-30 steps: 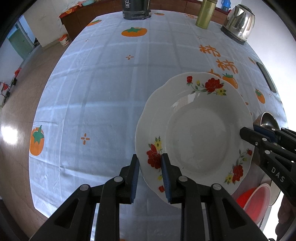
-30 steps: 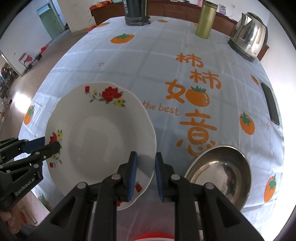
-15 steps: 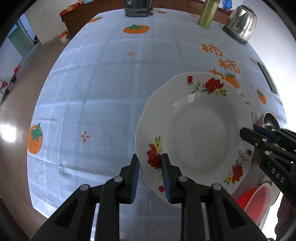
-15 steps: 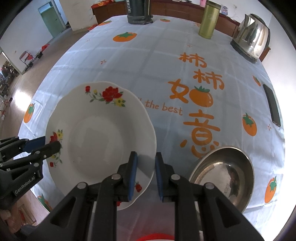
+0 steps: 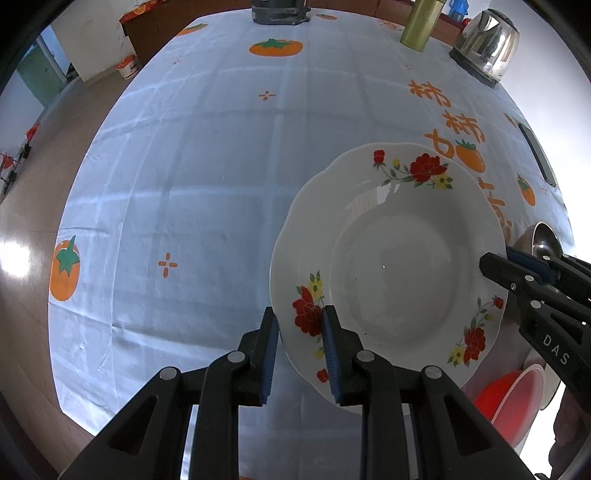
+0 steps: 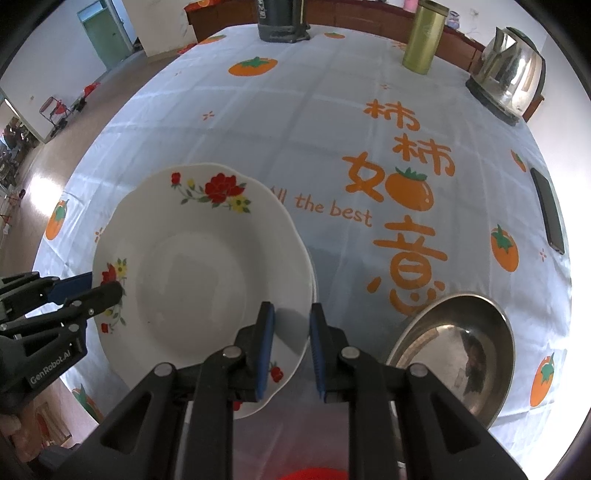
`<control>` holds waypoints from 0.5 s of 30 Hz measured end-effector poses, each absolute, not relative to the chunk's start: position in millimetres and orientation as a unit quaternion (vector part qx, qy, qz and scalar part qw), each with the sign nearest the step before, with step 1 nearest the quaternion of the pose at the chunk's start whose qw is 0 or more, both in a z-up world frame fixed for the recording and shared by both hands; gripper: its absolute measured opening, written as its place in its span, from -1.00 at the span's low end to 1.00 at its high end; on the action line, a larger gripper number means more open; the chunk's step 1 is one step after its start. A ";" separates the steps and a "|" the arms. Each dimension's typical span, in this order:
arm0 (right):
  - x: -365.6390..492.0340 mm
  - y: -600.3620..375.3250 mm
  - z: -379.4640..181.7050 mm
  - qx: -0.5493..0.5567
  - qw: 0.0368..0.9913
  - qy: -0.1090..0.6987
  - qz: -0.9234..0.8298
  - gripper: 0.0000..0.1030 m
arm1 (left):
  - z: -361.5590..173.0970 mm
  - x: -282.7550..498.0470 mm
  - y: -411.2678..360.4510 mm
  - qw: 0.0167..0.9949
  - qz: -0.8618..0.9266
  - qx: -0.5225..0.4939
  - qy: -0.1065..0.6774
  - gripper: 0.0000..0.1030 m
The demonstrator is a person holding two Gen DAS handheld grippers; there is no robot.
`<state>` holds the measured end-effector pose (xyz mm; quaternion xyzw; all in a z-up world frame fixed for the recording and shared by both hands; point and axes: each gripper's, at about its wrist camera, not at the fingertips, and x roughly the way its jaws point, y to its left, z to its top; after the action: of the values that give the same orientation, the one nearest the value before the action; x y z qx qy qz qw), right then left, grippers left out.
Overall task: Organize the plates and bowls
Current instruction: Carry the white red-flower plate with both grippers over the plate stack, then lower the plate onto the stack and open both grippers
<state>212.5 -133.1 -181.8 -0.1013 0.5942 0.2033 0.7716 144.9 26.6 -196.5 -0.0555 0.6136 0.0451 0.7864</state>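
Observation:
A white deep plate with red and yellow flowers (image 5: 399, 266) is held above the tablecloth. My left gripper (image 5: 300, 325) is shut on its left rim. My right gripper (image 6: 291, 325) is shut on its right rim; the plate also shows in the right wrist view (image 6: 199, 280). The right gripper appears in the left wrist view (image 5: 517, 269), the left gripper in the right wrist view (image 6: 88, 291). A steel bowl (image 6: 458, 354) sits on the table to the right. A red bowl (image 5: 509, 398) lies below the plate's right side.
At the far edge stand a dark appliance (image 6: 282, 22), a green-gold canister (image 6: 424, 37) and a steel kettle (image 6: 509, 74). A black phone (image 6: 550, 210) lies at the right edge. The tablecloth (image 5: 207, 177) has orange persimmon prints. Floor lies beyond the left edge.
Both grippers and the plate have moved together a little forward over the table; the far objects look slightly closer. The grips on the plate are unchanged.

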 end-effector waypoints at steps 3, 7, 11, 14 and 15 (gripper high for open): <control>213.7 -132.4 -183.3 -0.102 0.770 0.596 0.203 -0.63 | -197.9 146.9 26.9 0.786 0.044 -0.056 0.614 -0.50; 216.0 -132.1 -184.4 -0.102 0.770 0.597 0.203 -0.63 | -199.0 148.6 26.6 0.785 0.043 -0.055 0.615 -0.50; 217.3 -132.4 -185.5 -0.102 0.769 0.598 0.202 -0.63 | -200.5 149.9 26.6 0.784 0.041 -0.055 0.617 -0.50; 217.8 -132.1 -186.6 -0.103 0.767 0.600 0.202 -0.63 | -201.0 150.4 27.5 0.783 0.042 -0.054 0.618 -0.50; 218.1 -131.8 -187.3 -0.103 0.767 0.601 0.202 -0.63 | -201.0 150.7 27.3 0.783 0.042 -0.054 0.618 -0.50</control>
<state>218.1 -131.8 -187.3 -0.1026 0.6006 0.2024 0.7667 150.7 27.3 -201.0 -0.0535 0.6184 0.0425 0.7829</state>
